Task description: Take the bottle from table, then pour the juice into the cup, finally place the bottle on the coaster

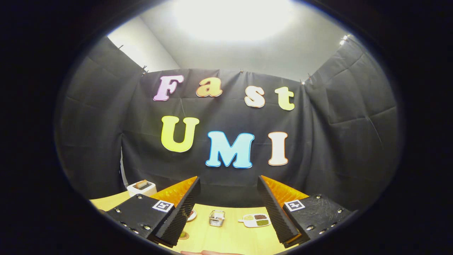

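Note:
My gripper is held high above the wooden table, its two fingers spread wide apart with nothing between them. Far below, between the fingers, a small clear glass cup stands on the table. A round flat thing, perhaps the coaster, peeks out beside the left finger. I cannot make out the bottle here.
A white sectioned dish with several small food portions lies right of the cup. A small plate is partly hidden behind the left finger. A white toaster sits at the table's far left. A person's fingers show at the near edge.

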`<action>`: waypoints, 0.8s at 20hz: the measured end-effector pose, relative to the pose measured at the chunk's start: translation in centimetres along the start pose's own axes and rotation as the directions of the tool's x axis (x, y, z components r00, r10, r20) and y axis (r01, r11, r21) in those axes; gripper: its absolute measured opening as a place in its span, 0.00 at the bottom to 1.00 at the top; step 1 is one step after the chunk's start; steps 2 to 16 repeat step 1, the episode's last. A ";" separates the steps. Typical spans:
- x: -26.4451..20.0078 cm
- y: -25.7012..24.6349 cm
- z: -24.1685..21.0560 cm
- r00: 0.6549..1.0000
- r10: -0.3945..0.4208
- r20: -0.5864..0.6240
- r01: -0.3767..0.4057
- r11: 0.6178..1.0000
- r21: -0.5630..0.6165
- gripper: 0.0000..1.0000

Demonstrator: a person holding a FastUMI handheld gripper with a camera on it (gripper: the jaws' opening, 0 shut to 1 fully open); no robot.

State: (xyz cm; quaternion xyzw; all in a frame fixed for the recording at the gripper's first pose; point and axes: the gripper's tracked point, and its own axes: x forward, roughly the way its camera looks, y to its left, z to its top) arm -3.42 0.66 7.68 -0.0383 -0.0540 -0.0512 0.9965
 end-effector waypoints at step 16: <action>-0.2 -0.1 -0.4 1.000 0.000 -0.009 0.000 1.000 0.000 0.98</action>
